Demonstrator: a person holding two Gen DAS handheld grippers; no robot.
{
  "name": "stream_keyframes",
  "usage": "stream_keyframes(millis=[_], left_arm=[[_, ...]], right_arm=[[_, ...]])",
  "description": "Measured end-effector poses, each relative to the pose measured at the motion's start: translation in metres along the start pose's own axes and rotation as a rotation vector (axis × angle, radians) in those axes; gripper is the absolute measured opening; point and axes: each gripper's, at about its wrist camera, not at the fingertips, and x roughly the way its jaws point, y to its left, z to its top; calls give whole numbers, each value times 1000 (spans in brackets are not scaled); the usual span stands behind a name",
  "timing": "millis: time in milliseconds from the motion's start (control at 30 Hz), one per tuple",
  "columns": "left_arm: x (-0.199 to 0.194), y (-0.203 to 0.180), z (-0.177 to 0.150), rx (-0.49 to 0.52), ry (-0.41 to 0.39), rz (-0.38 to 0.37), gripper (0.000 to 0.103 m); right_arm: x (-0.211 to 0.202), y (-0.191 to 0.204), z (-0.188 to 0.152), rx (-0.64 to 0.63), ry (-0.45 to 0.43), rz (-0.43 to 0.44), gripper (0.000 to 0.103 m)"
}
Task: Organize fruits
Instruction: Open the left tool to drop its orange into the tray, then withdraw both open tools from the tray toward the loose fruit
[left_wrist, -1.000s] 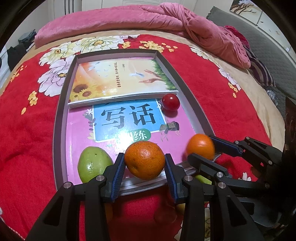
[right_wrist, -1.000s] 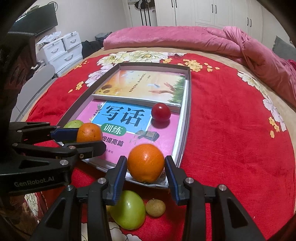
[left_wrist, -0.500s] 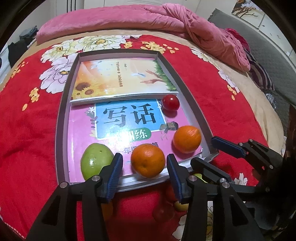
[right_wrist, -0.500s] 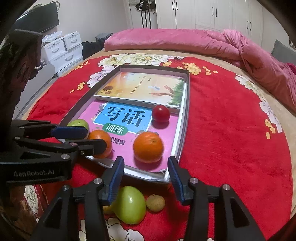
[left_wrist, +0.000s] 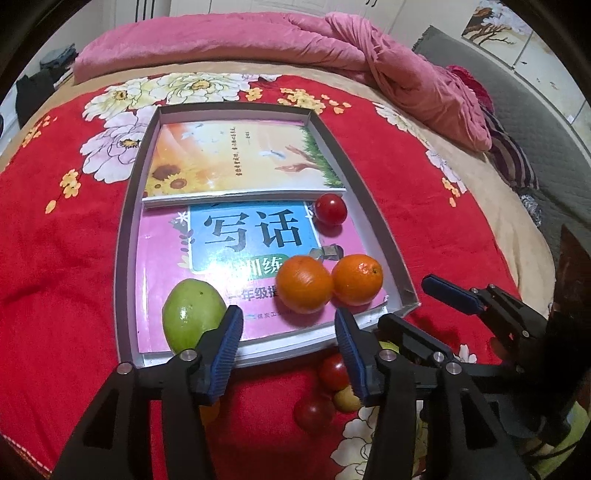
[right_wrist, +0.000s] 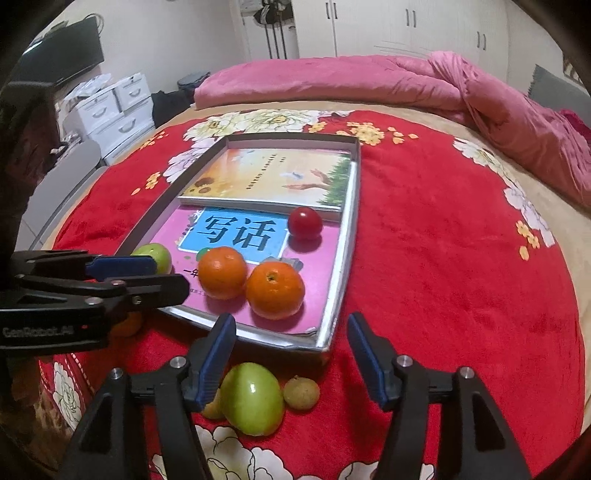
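Note:
A grey tray (left_wrist: 123, 258) on the red bedspread holds two books. On the pink book lie two oranges (left_wrist: 304, 284) (left_wrist: 356, 278) touching each other, a green fruit (left_wrist: 192, 314) and a red tomato (left_wrist: 330, 209). My left gripper (left_wrist: 286, 328) stands over the tray's near rim, its jaws opening, nothing between them. To its right my right gripper (right_wrist: 291, 328) also stands with jaws opening and empty, just short of the nearer orange (right_wrist: 275, 291). On the bedspread below lie a green fruit (right_wrist: 253, 398) and a small brown fruit (right_wrist: 301, 392).
Two red tomatoes (left_wrist: 334, 371) and a small yellow fruit (left_wrist: 347, 400) lie on the bedspread in front of the tray, partly under the grippers. A pink quilt (left_wrist: 332, 48) is heaped at the far side. White drawers (right_wrist: 110, 110) stand to the left beyond the bed.
Both grippers let go of their oranges, widened their jaws and drew back a little. The two oranges now rest side by side on the pink book.

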Motion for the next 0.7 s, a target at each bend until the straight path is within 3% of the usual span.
stream_keyframes(millis=[367, 700], left_arm=[[-23, 2, -1, -16, -36, -19, 72], [-38, 17, -1, -67, -56, -17, 75]], right_arm=[[-11, -12, 0, 59, -27, -9, 68], [-23, -24, 2, 111, -56, -19, 74]])
